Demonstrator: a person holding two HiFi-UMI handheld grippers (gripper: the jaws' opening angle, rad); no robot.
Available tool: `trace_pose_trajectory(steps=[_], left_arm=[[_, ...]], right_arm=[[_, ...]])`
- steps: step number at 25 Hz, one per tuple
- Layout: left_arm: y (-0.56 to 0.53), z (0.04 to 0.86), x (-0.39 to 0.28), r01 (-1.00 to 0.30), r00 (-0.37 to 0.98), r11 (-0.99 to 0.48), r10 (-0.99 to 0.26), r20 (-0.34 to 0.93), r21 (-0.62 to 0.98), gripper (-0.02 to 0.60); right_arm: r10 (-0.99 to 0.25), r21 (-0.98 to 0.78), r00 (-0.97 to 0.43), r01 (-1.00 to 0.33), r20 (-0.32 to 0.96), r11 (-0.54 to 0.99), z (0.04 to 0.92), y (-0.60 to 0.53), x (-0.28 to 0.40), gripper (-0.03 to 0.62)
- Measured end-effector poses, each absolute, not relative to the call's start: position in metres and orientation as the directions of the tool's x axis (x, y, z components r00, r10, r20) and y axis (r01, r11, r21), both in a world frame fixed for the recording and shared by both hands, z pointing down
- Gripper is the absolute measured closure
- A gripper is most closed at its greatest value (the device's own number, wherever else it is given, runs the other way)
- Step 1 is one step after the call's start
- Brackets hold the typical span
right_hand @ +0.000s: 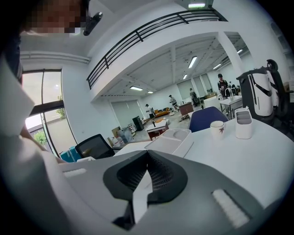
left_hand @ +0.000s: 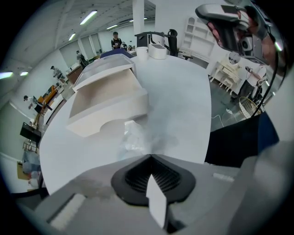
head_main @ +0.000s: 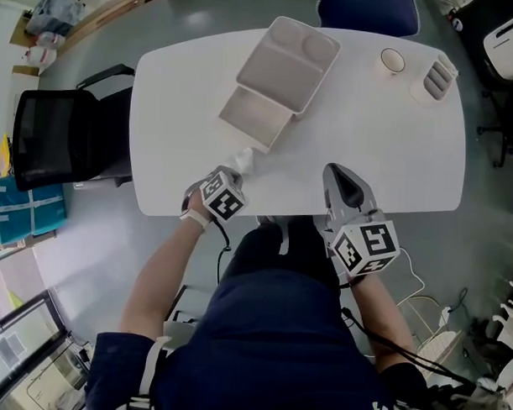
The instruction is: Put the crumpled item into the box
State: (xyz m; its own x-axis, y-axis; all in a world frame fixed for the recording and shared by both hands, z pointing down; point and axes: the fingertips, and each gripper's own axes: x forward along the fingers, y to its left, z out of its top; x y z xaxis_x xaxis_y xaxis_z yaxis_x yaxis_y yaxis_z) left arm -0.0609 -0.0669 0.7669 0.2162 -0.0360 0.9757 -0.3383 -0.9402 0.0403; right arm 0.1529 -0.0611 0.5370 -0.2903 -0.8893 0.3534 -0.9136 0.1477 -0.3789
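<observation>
A white crumpled item (head_main: 244,160) lies on the white table (head_main: 393,146), just in front of the open beige box (head_main: 255,116), whose lid (head_main: 291,54) is folded back behind it. My left gripper (head_main: 237,172) points at the item from the near edge. In the left gripper view its jaws (left_hand: 149,156) are closed together, and the near edge of the crumpled item (left_hand: 132,140) runs into their tips; the box (left_hand: 105,96) stands right behind. My right gripper (head_main: 335,169) hovers at the table's front edge, shut and empty (right_hand: 147,151), with the box (right_hand: 172,140) far ahead.
A white cup (head_main: 393,60) and a ribbed white holder (head_main: 437,78) stand at the table's far right. A black chair (head_main: 65,139) is on the left and a blue chair (head_main: 368,10) behind the table. People move about in the background of the gripper views.
</observation>
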Motion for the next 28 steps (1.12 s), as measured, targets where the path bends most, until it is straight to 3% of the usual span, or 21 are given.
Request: trace_pose_trajectory(steps=[9,16,28], left_arm=[[-0.060,0.715,-0.063,-0.375,0.296,-0.927,-0.093,0.951,0.026,0.580],[-0.076,0.662,-0.071,-0.408,0.366,-0.912,-0.209,0.907,-0.046,0.580],[-0.136,0.571,-0.057,-0.435,0.432,-0.887,-0.356,0.829,-0.154,0.580]], right_arm=[[-0.858,-0.368,-0.362,-0.902,0.364,0.225,0.532,-0.064,0.132,0.591],[-0.835,-0.350,-0.420,-0.888,0.356,0.298,0.525,-0.075,0.107,0.591],[-0.851,-0.326,-0.426,-0.887,0.306,0.327,0.496,-0.091,0.104,0.591]])
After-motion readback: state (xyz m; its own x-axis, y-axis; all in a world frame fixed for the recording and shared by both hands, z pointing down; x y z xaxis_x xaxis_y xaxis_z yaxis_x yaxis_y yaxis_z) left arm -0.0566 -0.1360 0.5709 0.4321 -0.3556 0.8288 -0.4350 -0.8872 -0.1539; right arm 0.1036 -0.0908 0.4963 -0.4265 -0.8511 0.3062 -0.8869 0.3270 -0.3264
